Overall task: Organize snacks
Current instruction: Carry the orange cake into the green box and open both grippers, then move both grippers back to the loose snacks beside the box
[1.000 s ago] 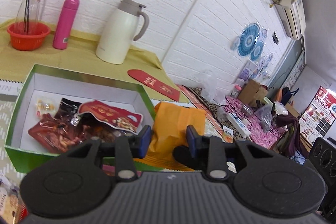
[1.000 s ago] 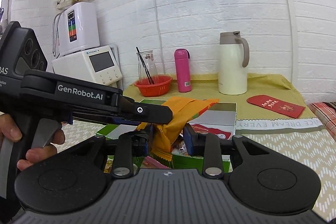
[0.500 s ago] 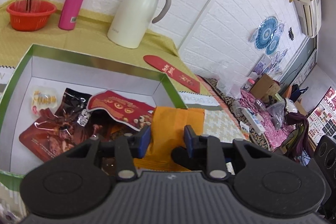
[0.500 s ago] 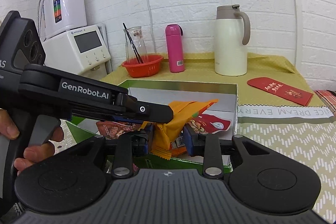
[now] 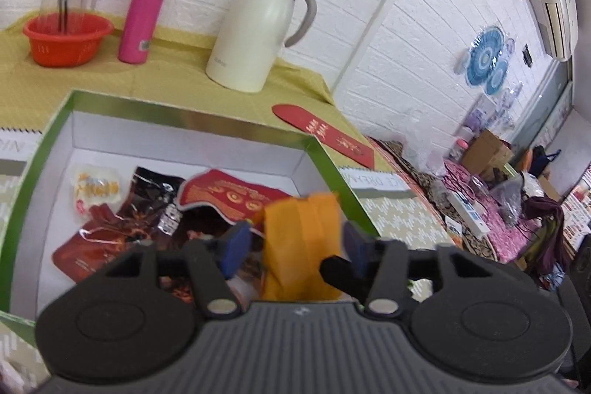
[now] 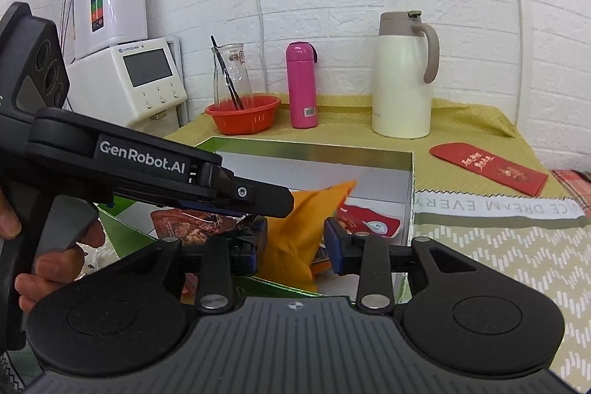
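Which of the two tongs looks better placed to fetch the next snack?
Probably the right tongs: they stand open around the orange snack packet above the green-rimmed box. The left tongs, also open, look equally free, so it is a near tie.

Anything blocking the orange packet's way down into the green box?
Nothing visible. The orange packet hangs between both pairs of open jaws, already past the green box rim and over its interior. Below lie only other snack packets it would land on; the box has no lid.
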The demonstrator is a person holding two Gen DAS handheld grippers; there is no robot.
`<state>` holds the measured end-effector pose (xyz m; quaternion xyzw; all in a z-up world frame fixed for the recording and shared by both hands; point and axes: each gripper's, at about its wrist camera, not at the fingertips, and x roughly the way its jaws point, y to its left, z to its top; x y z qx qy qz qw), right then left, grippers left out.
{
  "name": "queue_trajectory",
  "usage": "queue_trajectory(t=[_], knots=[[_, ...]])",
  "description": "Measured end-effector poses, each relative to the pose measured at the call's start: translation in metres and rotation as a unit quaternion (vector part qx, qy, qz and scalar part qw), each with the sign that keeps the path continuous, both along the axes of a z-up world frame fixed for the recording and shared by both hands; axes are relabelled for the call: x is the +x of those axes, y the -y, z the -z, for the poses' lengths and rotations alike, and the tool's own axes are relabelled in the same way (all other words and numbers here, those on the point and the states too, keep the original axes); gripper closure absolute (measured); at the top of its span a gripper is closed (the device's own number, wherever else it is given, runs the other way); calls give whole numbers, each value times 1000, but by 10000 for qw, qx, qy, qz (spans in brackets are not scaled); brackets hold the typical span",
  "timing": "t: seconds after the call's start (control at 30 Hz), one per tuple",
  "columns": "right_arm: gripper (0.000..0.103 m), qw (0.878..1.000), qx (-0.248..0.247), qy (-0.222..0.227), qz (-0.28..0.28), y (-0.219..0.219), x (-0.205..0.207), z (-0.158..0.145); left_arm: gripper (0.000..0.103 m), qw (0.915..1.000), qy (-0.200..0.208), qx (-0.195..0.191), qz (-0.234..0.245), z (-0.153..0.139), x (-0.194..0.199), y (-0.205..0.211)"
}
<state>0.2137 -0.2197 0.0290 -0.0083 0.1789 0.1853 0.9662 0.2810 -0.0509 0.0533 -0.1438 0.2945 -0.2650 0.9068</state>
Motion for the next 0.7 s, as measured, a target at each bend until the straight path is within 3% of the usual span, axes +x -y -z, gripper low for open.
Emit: queue_trajectory(t=[0.03, 0.07, 0.2, 0.27, 0.7], knots=[[5, 9999, -37, 99, 25, 1, -2, -2, 40, 9999, 79, 23, -115, -2, -3, -1], [0, 9998, -50, 193, 61, 2, -5, -3, 34, 9995, 171, 86, -250, -4, -6, -1], [0, 9986, -225, 437, 182, 2, -14, -6, 26, 9936, 468, 594, -840, -13, -16, 0], [0, 9986, -257, 418, 214, 3, -16, -6, 13, 9911, 450, 689, -1045, -14, -19, -2], [0, 9996, 32, 234, 184, 4, -45, -13, 13, 9877, 680, 818, -1146, -28, -54, -12]])
